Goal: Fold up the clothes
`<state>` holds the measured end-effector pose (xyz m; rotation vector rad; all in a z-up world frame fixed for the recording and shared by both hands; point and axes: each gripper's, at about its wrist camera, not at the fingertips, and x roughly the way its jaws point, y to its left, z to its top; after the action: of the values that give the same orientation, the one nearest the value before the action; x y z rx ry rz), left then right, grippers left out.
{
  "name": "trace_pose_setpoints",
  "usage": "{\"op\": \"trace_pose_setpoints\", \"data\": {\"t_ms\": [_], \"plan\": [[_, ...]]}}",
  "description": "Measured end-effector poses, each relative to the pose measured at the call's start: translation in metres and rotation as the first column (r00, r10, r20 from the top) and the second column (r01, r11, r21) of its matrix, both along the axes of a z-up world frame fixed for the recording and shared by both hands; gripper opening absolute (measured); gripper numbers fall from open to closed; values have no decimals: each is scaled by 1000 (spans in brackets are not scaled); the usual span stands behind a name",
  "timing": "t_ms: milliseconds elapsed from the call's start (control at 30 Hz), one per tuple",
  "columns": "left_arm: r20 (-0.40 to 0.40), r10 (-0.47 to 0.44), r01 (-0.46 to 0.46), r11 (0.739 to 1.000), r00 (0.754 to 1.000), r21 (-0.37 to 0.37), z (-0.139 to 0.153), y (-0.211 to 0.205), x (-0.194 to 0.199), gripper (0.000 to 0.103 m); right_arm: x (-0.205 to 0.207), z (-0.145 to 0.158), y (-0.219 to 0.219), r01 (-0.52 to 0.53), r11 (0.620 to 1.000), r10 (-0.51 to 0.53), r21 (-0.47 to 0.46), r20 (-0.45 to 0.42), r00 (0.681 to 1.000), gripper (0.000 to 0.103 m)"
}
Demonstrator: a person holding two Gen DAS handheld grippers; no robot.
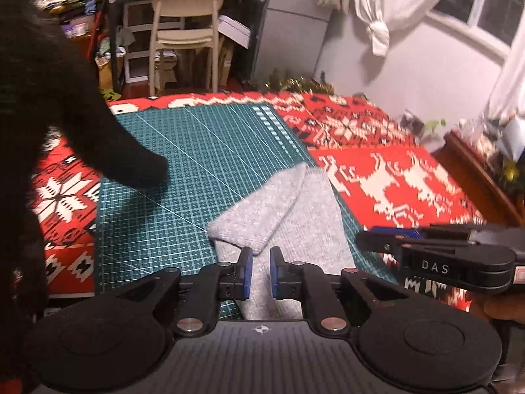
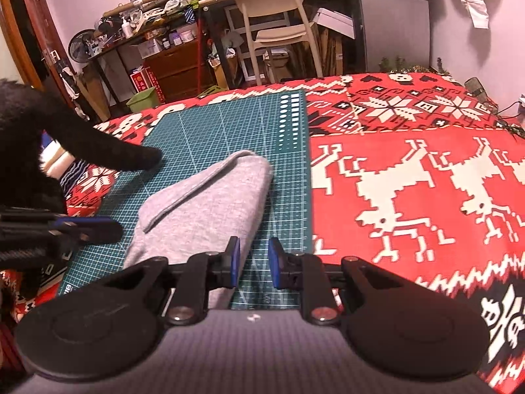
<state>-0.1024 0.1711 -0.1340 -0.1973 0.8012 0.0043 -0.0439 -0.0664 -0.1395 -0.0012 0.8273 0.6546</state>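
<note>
Grey knit garment (image 1: 279,216) lay folded on the green cutting mat (image 1: 183,170), left gripper (image 1: 261,262) narrowly parted and empty above its near end. From the right wrist, the right gripper (image 2: 254,264) hovered likewise at the garment's (image 2: 210,203) right edge; pinching both near corners evenly would probably keep the fold square.

**Around the folding spot**

A green cutting mat (image 2: 210,138) lies on a red patterned blanket (image 2: 410,177). A black furry limb (image 2: 108,154) rests on the mat's far left. Beyond stand a cream chair (image 2: 279,23) and cluttered shelves (image 2: 147,26).
</note>
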Motion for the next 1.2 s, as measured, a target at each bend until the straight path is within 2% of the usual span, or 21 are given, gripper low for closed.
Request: {"op": "trace_pose_setpoints", "data": {"t_ms": [133, 300, 367, 433, 600, 867, 933, 1033, 1200], "plan": [[1, 39, -39, 999, 999, -21, -4, 10, 2, 13, 3, 6, -5, 10, 1000, -10, 17, 5, 1000, 21], [-19, 74, -75, 993, 997, -90, -19, 21, 14, 13, 6, 12, -3, 6, 1000, -6, 23, 14, 1000, 21], [-18, 95, -96, 991, 995, -94, -23, 24, 21, 13, 7, 12, -1, 4, 1000, -4, 23, 15, 1000, 21], [-9, 114, -114, 990, 993, -88, -26, 27, 28, 20, 8, 12, 0, 3, 1000, -3, 22, 12, 1000, 21], [-41, 160, -163, 983, 986, -81, -36, 33, 42, 23, 13, 11, 8, -8, 1000, 8, 17, 10, 1000, 22], [-95, 146, -159, 976, 985, -151, -48, 45, 55, 21, 23, 11, 21, -12, 1000, 12, 19, 13, 1000, 22], [-94, 148, -162, 972, 985, -168, -48, 48, 54, 14, 27, 12, 23, -8, 1000, 8, 21, 14, 1000, 22], [-60, 161, -167, 977, 985, -135, -42, 44, 49, 9, 33, 14, 25, -1, 1000, 0, 29, 32, 1000, 22], [31, 149, -148, 988, 988, -42, -28, 31, 41, 8, 44, 16, 41, -27, 999, 25, 35, 64, 998, 22]]}}
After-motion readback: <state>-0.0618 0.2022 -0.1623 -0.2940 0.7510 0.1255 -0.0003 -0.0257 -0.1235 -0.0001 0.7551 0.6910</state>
